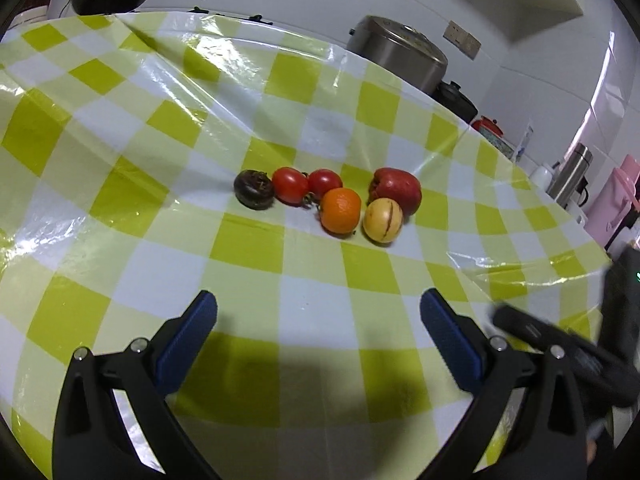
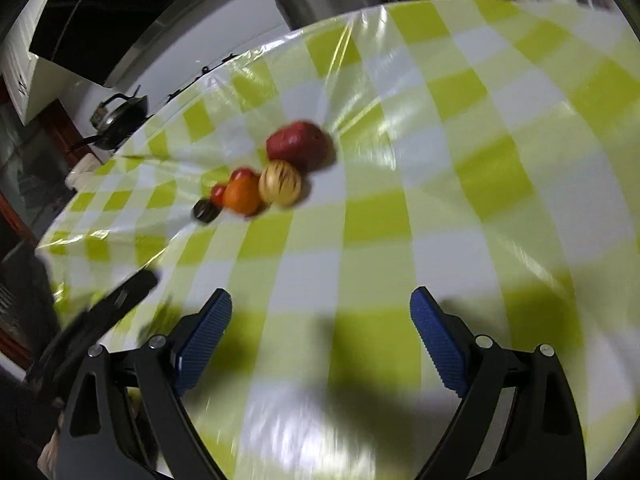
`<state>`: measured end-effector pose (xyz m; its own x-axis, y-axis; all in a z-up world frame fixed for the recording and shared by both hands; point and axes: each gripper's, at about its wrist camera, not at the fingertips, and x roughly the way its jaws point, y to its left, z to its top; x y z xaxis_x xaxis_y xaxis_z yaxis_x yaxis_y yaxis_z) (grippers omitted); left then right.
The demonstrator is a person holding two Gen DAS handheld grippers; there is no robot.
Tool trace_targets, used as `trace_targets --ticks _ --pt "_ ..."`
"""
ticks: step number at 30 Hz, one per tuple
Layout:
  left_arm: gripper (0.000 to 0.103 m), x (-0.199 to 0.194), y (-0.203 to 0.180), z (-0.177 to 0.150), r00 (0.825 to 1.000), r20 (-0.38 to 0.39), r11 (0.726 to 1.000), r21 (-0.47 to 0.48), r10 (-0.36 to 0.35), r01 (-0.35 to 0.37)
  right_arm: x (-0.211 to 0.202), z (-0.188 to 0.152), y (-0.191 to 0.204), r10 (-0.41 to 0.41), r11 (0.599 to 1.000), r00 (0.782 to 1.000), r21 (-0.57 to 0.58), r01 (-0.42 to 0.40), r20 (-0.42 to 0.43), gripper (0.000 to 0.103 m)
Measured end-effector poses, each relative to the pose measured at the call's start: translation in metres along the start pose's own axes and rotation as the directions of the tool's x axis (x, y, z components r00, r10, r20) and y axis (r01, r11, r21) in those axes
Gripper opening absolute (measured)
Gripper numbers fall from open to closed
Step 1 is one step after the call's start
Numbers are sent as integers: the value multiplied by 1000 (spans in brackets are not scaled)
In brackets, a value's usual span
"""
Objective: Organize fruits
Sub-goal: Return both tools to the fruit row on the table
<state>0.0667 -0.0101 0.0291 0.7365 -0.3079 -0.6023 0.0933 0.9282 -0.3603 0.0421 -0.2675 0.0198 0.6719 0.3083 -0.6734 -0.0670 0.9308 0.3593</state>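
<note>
Left wrist view shows 6 fruits clustered on the checked tablecloth (image 1: pixel 160 240), and both the left gripper (image 1: pixel 318 304) and right gripper (image 2: pixel 320 300) are spread, empty. Best start with an outer piece, such as the dark fruit (image 1: pixel 254 189), closing gently.

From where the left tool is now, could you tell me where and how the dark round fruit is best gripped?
Grip the dark round fruit across its widest middle, coming from the near side with the left tool, already open. Its left flank is bare; on its right a red tomato sits against it, so that finger probably has to wedge in.
</note>
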Motion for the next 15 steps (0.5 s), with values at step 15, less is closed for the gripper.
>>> trace_targets --ticks 15 --pt "102 -9 22 5 998 62 993 -119 21 -14 107 59 66 -185 962 983 -207 177 -20 86"
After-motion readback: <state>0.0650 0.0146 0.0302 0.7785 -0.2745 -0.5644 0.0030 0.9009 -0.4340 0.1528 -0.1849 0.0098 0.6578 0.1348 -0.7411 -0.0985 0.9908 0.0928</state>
